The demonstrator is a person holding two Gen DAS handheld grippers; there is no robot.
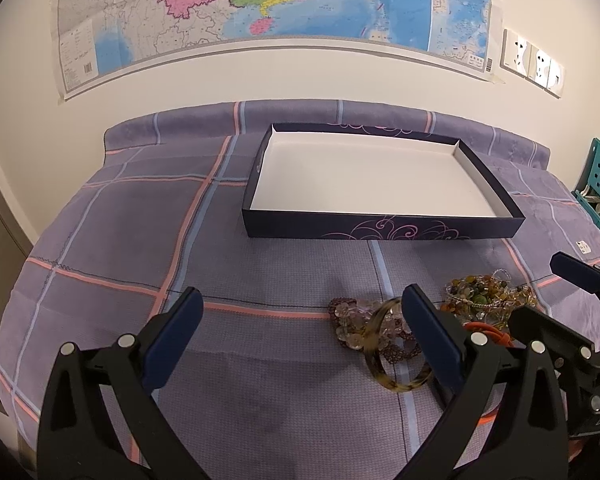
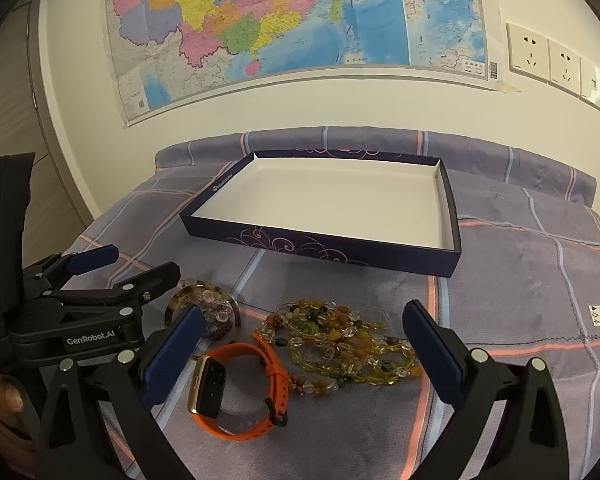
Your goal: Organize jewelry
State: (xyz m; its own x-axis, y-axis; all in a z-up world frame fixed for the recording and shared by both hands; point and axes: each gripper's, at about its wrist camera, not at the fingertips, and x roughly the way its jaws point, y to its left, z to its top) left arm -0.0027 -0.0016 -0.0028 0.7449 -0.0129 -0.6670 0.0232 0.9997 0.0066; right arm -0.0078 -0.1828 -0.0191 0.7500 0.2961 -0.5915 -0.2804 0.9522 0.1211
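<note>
Both tongs stand open and hold nothing: the left gripper (image 1: 300,328) hovers by the tortoiseshell bangle (image 1: 384,354), the right gripper (image 2: 304,338) over the orange smartwatch (image 2: 236,388) and the beaded necklace (image 2: 336,340). The jewelry lies in a close cluster on the plaid bedspread (image 1: 120,248), in front of the shallow dark box (image 2: 450,216), which holds nothing. The risk, I judge, is snagging: the necklace strands touch the watch strap, so lifting one could drag the other. Count: one bangle, one clear-bead bracelet (image 1: 350,320), one watch, one tangle of necklace, one box.
</note>
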